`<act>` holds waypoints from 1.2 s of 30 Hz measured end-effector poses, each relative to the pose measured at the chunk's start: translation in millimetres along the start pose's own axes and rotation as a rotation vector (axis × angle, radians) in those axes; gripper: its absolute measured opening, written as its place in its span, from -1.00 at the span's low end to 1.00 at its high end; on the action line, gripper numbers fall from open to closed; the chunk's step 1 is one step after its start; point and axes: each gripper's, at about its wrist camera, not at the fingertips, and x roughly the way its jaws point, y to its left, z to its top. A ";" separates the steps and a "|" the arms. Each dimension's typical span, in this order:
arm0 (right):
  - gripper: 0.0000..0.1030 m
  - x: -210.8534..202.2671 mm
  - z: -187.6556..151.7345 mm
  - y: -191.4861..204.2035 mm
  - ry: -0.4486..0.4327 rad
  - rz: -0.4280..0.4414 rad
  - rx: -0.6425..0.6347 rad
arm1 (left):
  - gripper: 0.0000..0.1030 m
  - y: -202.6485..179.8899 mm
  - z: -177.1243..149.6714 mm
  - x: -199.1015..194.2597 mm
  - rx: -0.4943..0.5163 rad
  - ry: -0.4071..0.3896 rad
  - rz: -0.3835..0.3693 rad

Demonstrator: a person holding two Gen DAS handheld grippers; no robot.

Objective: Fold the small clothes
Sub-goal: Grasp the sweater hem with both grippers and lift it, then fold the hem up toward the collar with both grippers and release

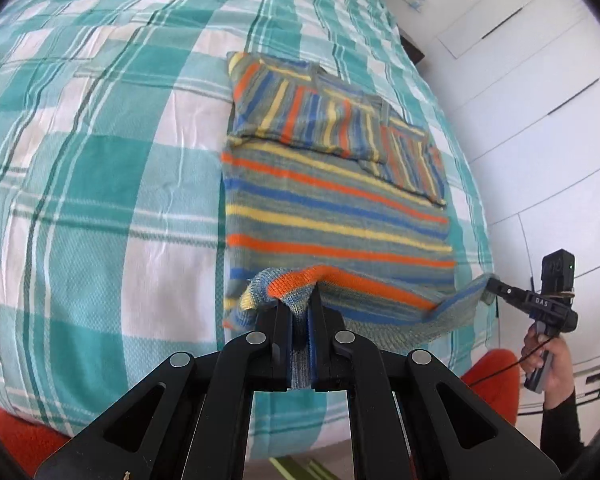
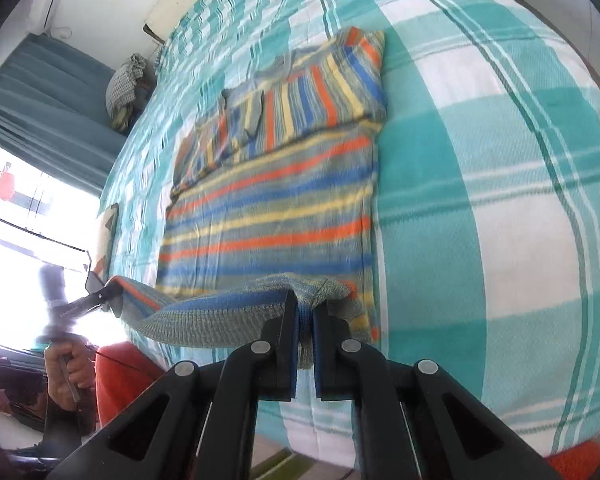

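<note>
1. You had one garment in work: a small striped knit sweater (image 1: pixel 336 208) lying on the teal plaid bedspread (image 1: pixel 100 184), toward the near edge of the bed.

2. Both sleeves (image 1: pixel 332 120) were already folded inward and lay across the upper chest, below the neckline. That stage appeared done, though the right-hand sleeve sat slightly askew over the edge of the body.

3. Your left gripper (image 1: pixel 300 312) was pressed together on the bottom hem at the sweater's left corner, with knit fabric bunched between the pads (image 1: pixel 310 332).

4. Your right gripper (image 2: pixel 305 316) was likewise pinching the hem at the opposite corner. The left wrist view confirmed it, showing the hem (image 1: pixel 380 296) stretched between the two tools.

5. The hem was lifted clear of the bedspread along its whole width. The rest of the body lay flat on the bed.

6. Judged progress: roughly the middle of the job. The remaining step looked to be carrying the hem up toward the collar and laying it over the sleeves, with perhaps a second fold after that.

7. Points to watch, in my judgement: the knit sagged between your grips, so uneven travel could skew the fold, and dragging could pull the folded sleeves out of place.

8. Only one garment lay on the bedspread. A bundle of checked cloth (image 2: pixel 124 84) lay at the far edge of the bed; I could not tell whether it was part of the work.
</note>
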 end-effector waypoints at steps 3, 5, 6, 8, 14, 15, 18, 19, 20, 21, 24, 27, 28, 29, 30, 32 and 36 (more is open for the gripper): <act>-0.89 11.1 71.0 -7.1 -0.108 0.024 0.014 | -0.93 -0.1 71.5 29.1 -0.025 -0.045 -0.003; -0.89 22.0 115.8 -20.8 -0.138 0.038 0.049 | -0.93 2.4 113.8 57.2 -0.042 -0.045 0.007; -0.89 29.9 136.4 -26.0 -0.146 0.042 0.067 | -0.93 3.2 132.8 73.7 -0.051 -0.043 0.015; -0.89 49.5 172.7 -35.3 -0.146 0.032 0.086 | -0.93 6.9 162.9 104.1 -0.076 -0.026 0.022; -0.88 109.8 240.0 -76.2 -0.123 0.062 0.209 | -0.85 30.2 223.3 164.0 -0.154 0.019 0.026; -0.76 117.7 245.3 -86.2 -0.139 0.106 0.257 | -0.78 38.0 231.2 168.6 -0.194 0.010 0.008; -0.25 120.7 248.9 -115.9 -0.256 0.249 0.435 | 0.11 58.5 250.1 162.0 -0.292 -0.078 0.016; -0.14 115.4 248.4 -119.8 -0.301 0.270 0.464 | 0.40 61.2 254.1 154.3 -0.294 -0.113 0.048; -0.14 109.2 248.7 -120.0 -0.325 0.275 0.466 | 0.43 62.7 257.0 145.5 -0.284 -0.141 0.073; -0.14 103.0 250.0 -115.9 -0.326 0.271 0.435 | 0.43 62.1 258.2 137.1 -0.260 -0.158 0.081; -0.14 88.3 250.3 -80.7 -0.248 0.216 0.227 | 0.43 45.7 244.5 112.3 -0.118 -0.181 0.128; -0.14 98.4 237.6 -32.6 -0.046 0.124 -0.002 | 0.43 12.1 217.5 115.5 0.096 -0.083 0.096; -0.14 111.0 233.8 -17.9 0.044 0.093 -0.063 | 0.43 0.1 208.0 127.2 0.158 -0.006 0.064; -0.14 130.8 230.4 -5.5 0.144 0.065 -0.113 | 0.43 -12.6 202.0 144.6 0.205 0.072 0.038; -0.14 152.6 229.5 4.7 0.224 0.050 -0.141 | 0.43 -24.2 196.8 162.7 0.247 0.135 0.017; -0.15 186.6 244.1 15.7 0.242 0.015 -0.133 | 0.41 -40.5 205.0 194.6 0.277 0.151 0.043; -0.15 162.7 274.3 30.3 -0.161 -0.002 -0.074 | 0.37 -24.8 252.6 187.8 0.036 -0.066 0.082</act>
